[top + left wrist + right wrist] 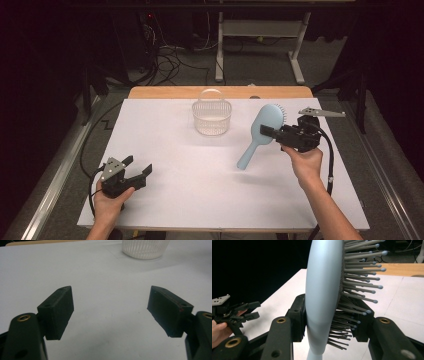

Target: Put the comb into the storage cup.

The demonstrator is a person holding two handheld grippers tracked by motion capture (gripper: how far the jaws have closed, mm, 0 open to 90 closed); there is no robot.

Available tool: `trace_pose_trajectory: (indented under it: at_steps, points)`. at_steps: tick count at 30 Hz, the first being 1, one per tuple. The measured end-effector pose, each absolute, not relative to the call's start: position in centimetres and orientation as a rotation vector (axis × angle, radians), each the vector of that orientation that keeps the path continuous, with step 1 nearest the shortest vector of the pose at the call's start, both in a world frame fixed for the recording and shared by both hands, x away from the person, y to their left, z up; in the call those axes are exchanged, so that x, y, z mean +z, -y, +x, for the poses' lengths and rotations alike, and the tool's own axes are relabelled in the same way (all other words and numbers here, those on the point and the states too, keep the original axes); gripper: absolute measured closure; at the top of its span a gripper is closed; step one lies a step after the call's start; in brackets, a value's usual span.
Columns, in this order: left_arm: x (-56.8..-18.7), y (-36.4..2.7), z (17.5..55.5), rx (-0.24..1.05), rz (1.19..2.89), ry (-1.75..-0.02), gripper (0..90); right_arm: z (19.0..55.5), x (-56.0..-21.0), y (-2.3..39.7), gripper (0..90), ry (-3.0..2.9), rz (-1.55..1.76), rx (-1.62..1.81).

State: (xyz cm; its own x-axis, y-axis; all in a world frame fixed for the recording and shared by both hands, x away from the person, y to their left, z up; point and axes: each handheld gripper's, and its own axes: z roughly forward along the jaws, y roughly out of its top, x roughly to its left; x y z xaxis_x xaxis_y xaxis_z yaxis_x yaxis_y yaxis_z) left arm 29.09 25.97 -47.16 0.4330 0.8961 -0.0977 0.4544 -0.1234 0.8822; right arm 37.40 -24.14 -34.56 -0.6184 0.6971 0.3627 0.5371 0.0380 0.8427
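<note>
Clamping the pale blue paddle hairbrush (261, 131) by its head, my right gripper (267, 132) has one jaw flat against the smooth back and the other pressed into the bristles, as the right gripper view shows, where the hairbrush (322, 290) stands on edge between my right gripper (329, 325) with its grey, ball-tipped pins fanning off to the right side of that view. In the high view the brush hangs clear of the white table top (175, 150), tilted, its head up near the gripper and its handle slanting down and to the left toward the middle of the table, with a faint shadow under it. My right hand (302, 162) grips the tool from below, and the black cable loops down beside my forearm. My left gripper (139, 169) sits low at the near left part of the table, well apart from the brush, held in my left hand (111, 197); its jaws stand wide with nothing between them, and in the left gripper view my left gripper (110, 312) looks across bare white surface. Beyond it, at the far middle of the table, stands the small translucent white plastic basket (212, 117) with its handle raised; its ribbed base (144, 248) shows at the top of the left gripper view. A strip of wooden table edge (220, 92) lies behind the basket.
</note>
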Motion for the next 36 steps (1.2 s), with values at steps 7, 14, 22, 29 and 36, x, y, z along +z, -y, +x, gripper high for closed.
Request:
trace_pose_trajectory:
  at_steps: [7, 14, 22, 29, 36]
  points:
    - [-47.4, -25.7, 29.1, 0.587, 1.755, -1.163, 22.2, 38.2, -34.0, 23.5, 54.8, -2.151, 1.286, 1.635]
    - [-47.4, -25.8, 29.0, 0.581, 1.745, -1.172, 22.3, 39.0, -33.3, 22.8, 54.8, -2.156, 1.272, 1.638]
    - [-47.5, -25.8, 29.0, 0.579, 1.745, -1.169, 22.9, 40.0, -32.3, 22.0, 54.8, -2.149, 1.253, 1.637]
    - [-47.5, -25.9, 29.1, 0.575, 1.747, -1.172, 22.8, 40.9, -31.4, 21.2, 54.8, -2.140, 1.243, 1.638]
    - [-47.5, -25.8, 29.0, 0.589, 1.751, -1.165, 23.1, 42.1, -30.6, 20.7, 54.8, -2.149, 1.235, 1.627]
